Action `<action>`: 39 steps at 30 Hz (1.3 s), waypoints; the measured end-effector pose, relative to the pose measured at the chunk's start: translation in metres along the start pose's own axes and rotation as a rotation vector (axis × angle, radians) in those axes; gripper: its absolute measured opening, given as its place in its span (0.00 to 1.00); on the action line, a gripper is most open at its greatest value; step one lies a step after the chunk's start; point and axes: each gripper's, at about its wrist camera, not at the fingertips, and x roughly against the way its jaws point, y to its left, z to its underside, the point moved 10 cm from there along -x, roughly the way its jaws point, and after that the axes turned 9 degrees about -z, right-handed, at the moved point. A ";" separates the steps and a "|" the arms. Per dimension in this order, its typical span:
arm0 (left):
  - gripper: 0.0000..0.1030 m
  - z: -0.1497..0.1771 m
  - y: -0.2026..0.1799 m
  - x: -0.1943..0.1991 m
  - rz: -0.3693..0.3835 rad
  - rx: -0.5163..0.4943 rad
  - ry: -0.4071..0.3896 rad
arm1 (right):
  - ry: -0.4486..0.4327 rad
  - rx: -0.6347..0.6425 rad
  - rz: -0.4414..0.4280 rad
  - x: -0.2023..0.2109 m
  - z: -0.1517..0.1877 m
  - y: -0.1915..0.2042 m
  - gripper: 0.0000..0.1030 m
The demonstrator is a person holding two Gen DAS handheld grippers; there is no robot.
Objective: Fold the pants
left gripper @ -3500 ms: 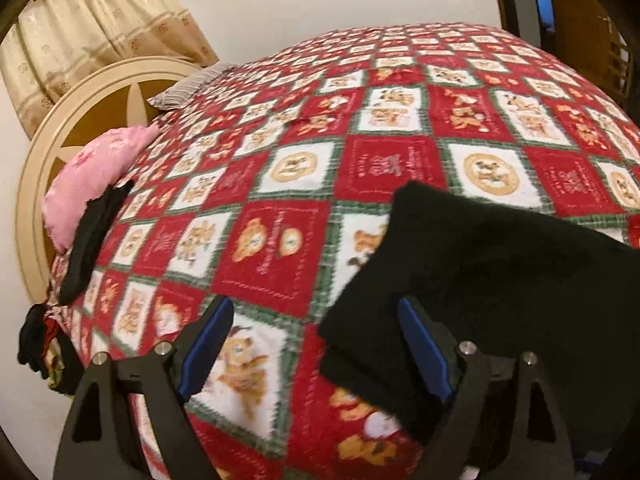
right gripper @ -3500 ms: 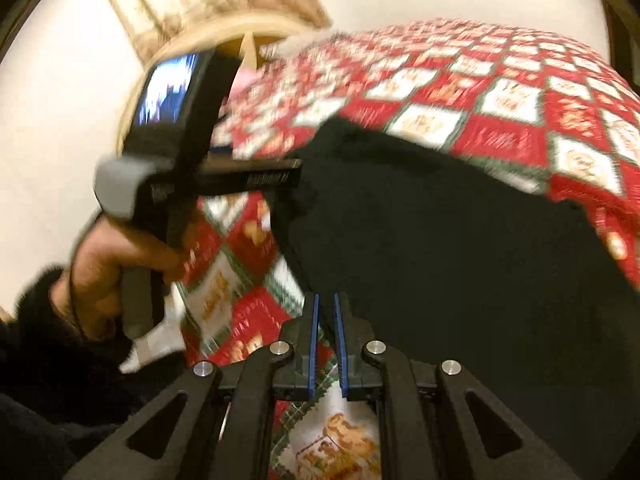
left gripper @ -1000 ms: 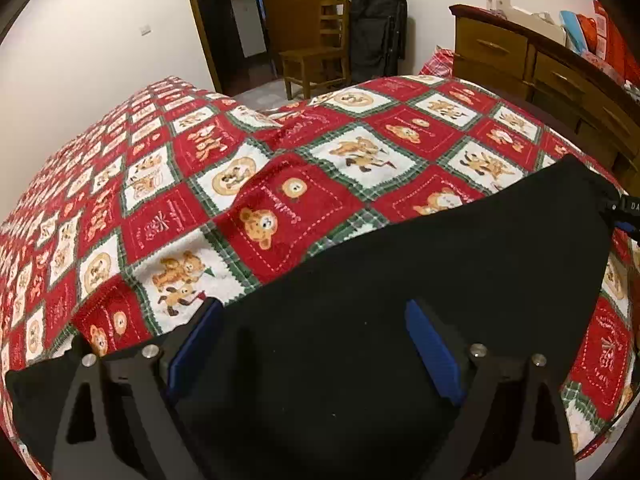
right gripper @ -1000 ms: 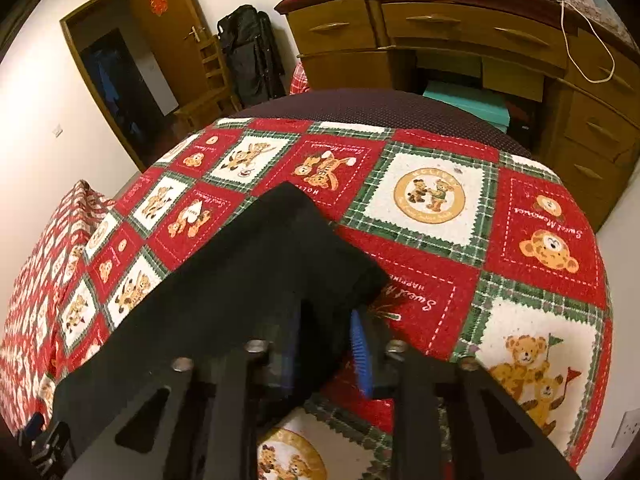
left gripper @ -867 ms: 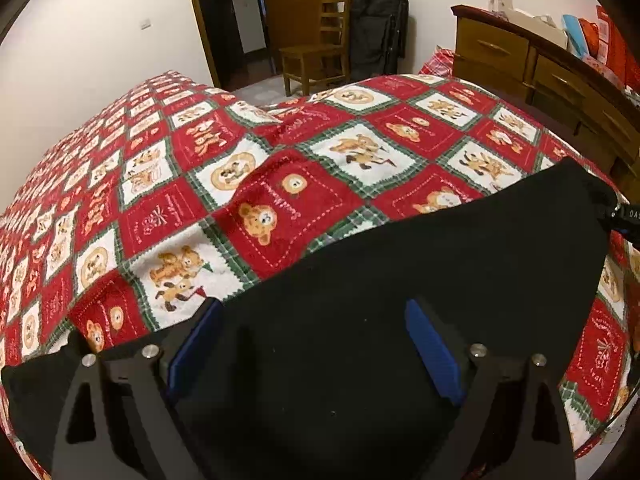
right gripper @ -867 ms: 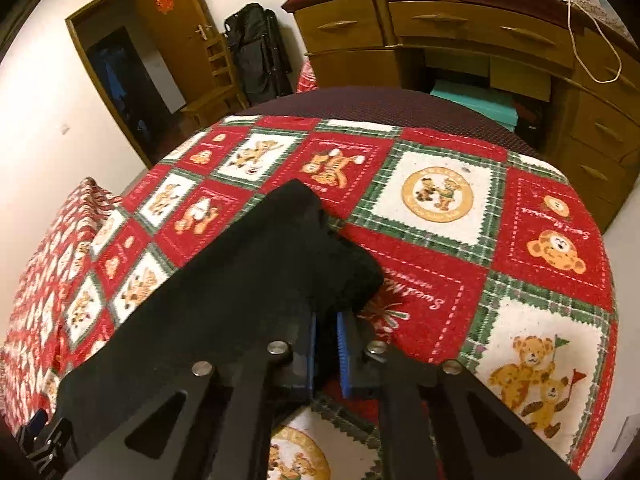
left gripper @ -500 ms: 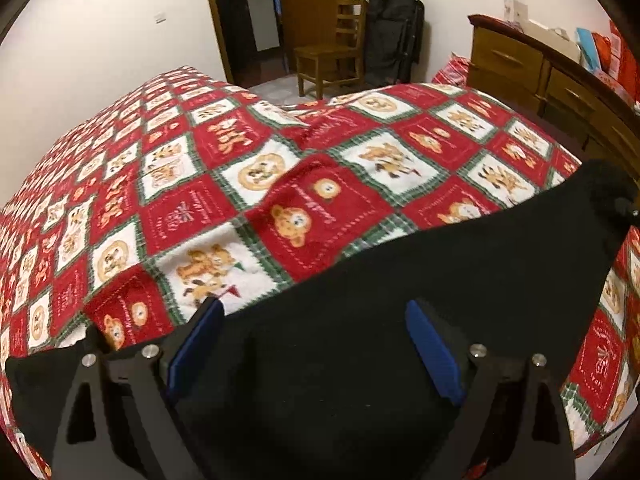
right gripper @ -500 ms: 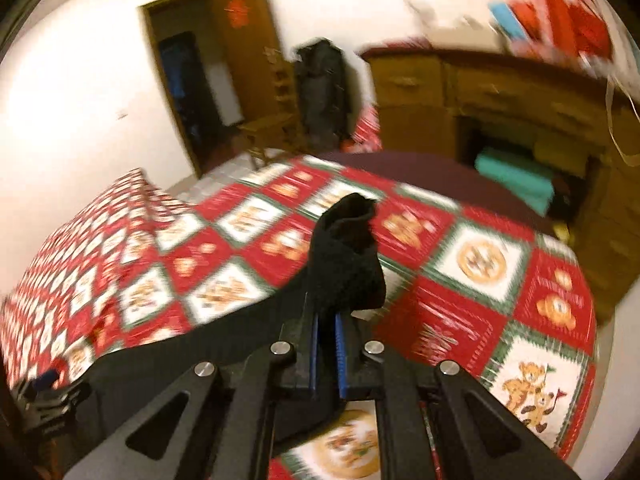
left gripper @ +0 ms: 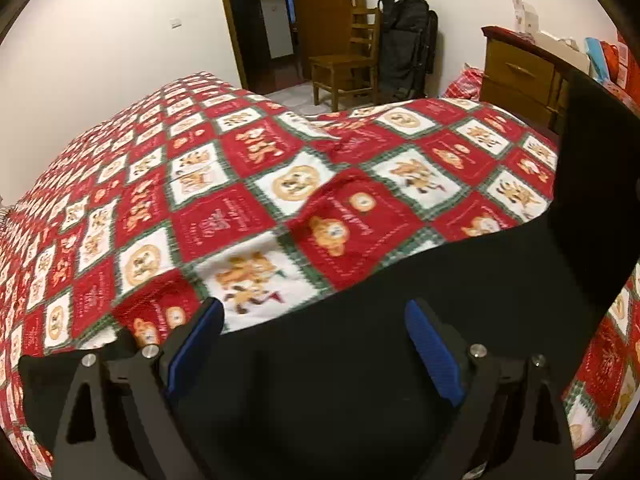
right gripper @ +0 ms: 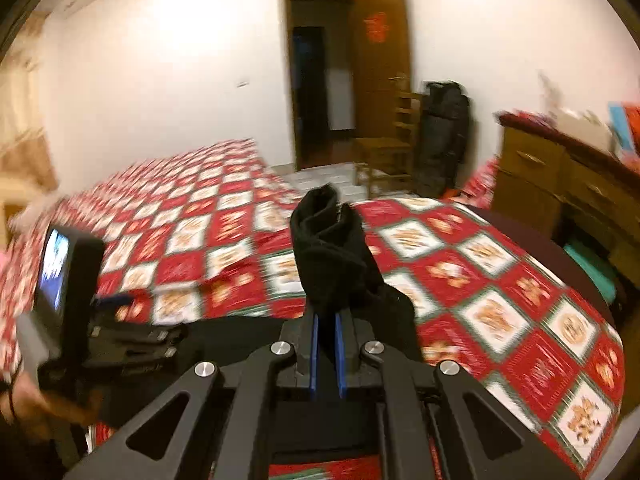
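Black pants (left gripper: pixel 360 340) lie across the red teddy-bear quilt (left gripper: pixel 248 184) on the bed. My left gripper (left gripper: pixel 314 344) is open, its blue pads spread wide just above the pants' near part. My right gripper (right gripper: pixel 325 340) is shut on the pants' far end (right gripper: pixel 332 248) and holds it lifted off the quilt (right gripper: pixel 480 300); that raised end shows as a black flap at the right edge of the left wrist view (left gripper: pixel 596 184). The left gripper with its small screen (right gripper: pixel 60 292) shows at the left of the right wrist view.
A wooden dresser (left gripper: pixel 524 76) stands close to the bed's right side. A wooden chair (left gripper: pixel 344 68) and black bags (left gripper: pixel 404 48) stand by the open door (right gripper: pixel 320 92). A white wall runs along the bed's far side.
My right gripper shut on the pants' end and lifted it up off the quilt, swinging left. The left gripper stayed open over the pants and tilted up a little.
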 end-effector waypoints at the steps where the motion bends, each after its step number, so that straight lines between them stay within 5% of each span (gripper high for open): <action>1: 0.92 0.001 0.006 0.000 -0.004 0.006 0.000 | 0.011 0.047 -0.017 -0.006 0.004 0.018 0.07; 11: 0.92 0.032 0.103 -0.017 -0.110 0.145 0.037 | 0.186 0.354 -0.206 -0.064 0.085 0.149 0.07; 17: 0.92 0.050 0.132 -0.023 -0.149 0.190 0.060 | 0.255 0.470 -0.193 -0.081 0.114 0.160 0.07; 28: 0.92 0.047 0.124 -0.025 -0.122 0.171 0.044 | 0.243 0.615 -0.212 -0.079 0.133 0.181 0.07; 33: 0.92 0.045 0.127 -0.023 -0.127 0.178 0.037 | 0.265 0.622 -0.222 -0.077 0.134 0.182 0.19; 36: 0.92 0.042 0.128 -0.020 -0.126 0.180 0.030 | 0.301 0.507 -0.382 -0.063 0.124 0.186 0.37; 39: 0.92 0.034 0.126 -0.016 -0.126 0.174 0.013 | 0.250 0.388 -0.496 -0.040 0.094 0.178 0.44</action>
